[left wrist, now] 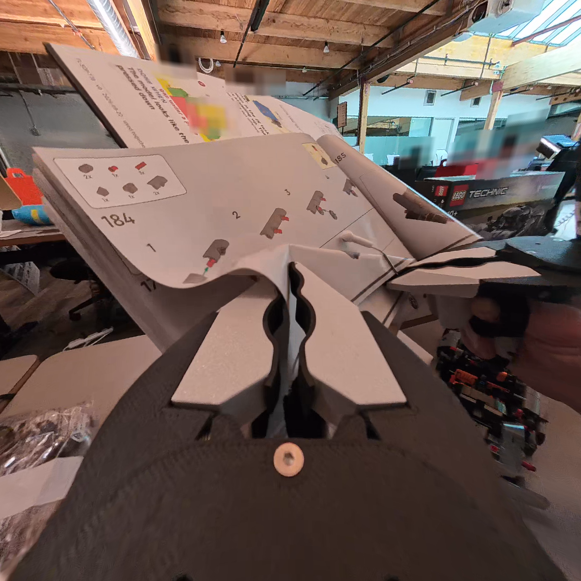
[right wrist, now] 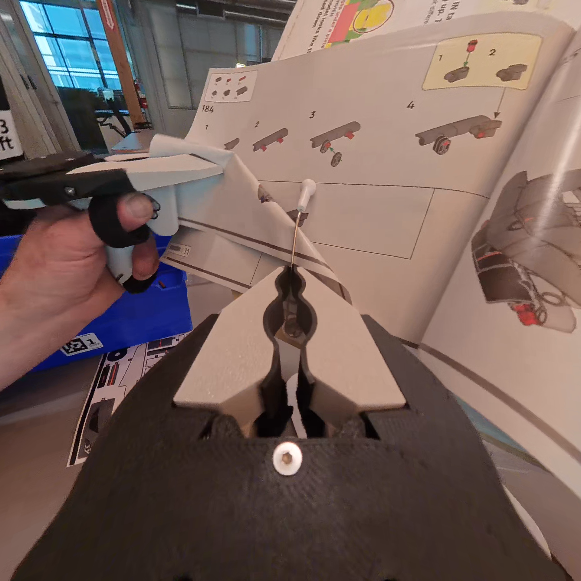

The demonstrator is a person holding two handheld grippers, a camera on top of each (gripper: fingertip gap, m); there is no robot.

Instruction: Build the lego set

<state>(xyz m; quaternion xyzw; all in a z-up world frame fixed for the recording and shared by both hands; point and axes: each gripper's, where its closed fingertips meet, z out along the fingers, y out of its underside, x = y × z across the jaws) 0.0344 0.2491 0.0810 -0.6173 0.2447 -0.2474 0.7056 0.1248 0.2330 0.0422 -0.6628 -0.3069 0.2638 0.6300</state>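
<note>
Two tongs — left (left wrist: 289, 267) pinching one page (left wrist: 220, 201), right (right wrist: 290, 270) gripping one wire clip (right wrist: 298, 220).

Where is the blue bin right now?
In the right wrist view the blue bin sits low on the left, behind the hand holding the left gripper, just below the instruction booklet.

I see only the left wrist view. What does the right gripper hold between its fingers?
Observer: The right gripper is shut on the thin wire of a white-tipped page holder.
Operator: What lies below the left gripper and its page?
Observer: A blue bin.
Operator: Is anything next to it?
Observer: A sticker sheet, flat on the table.
</note>
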